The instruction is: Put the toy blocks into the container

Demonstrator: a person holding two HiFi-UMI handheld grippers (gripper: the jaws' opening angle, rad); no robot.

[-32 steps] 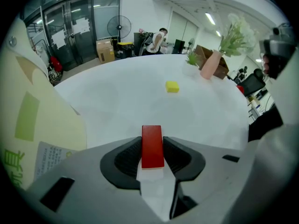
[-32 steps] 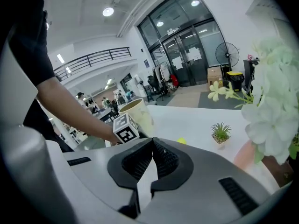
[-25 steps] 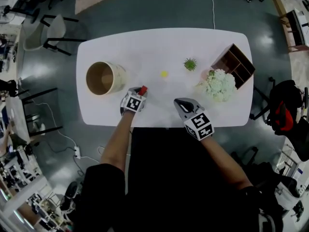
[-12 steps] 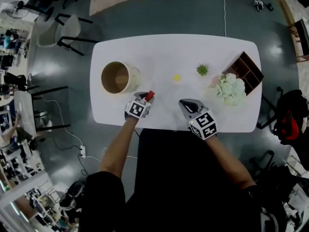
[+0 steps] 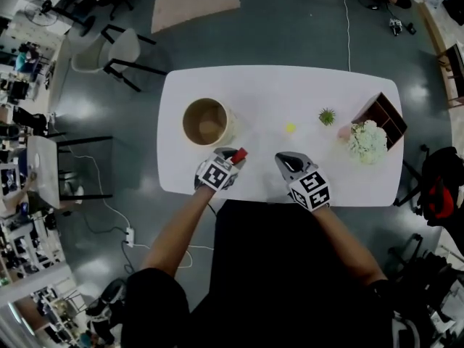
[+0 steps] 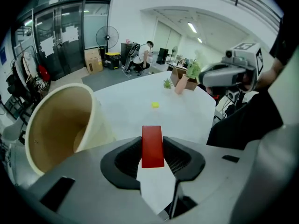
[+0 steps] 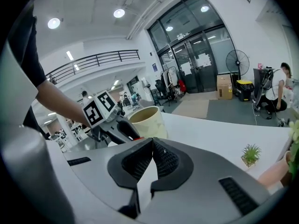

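A red block (image 6: 152,146) stands upright between the jaws of my left gripper (image 6: 152,149), which is shut on it; in the head view the red block (image 5: 238,154) sticks out of the left gripper (image 5: 233,156) above the table's near edge. The cream round container (image 5: 206,122) stands upright just beyond and to the left; the container (image 6: 60,125) fills the left of the left gripper view. A small yellow block (image 5: 290,127) lies mid-table, and the yellow block (image 6: 154,105) shows ahead of the red one. My right gripper (image 5: 283,159) is shut and empty; its jaws (image 7: 152,160) touch.
On the white table (image 5: 268,85) a small green plant (image 5: 327,116), a white flower bunch (image 5: 368,141) and a brown wooden divided box (image 5: 382,114) stand at the right end. Chairs (image 5: 112,53) stand on the floor beyond the table's left corner.
My left gripper has risen with the red block still in it. The right gripper has shifted sideways. The head view has moved, so the table sits lower and further right in the frame.
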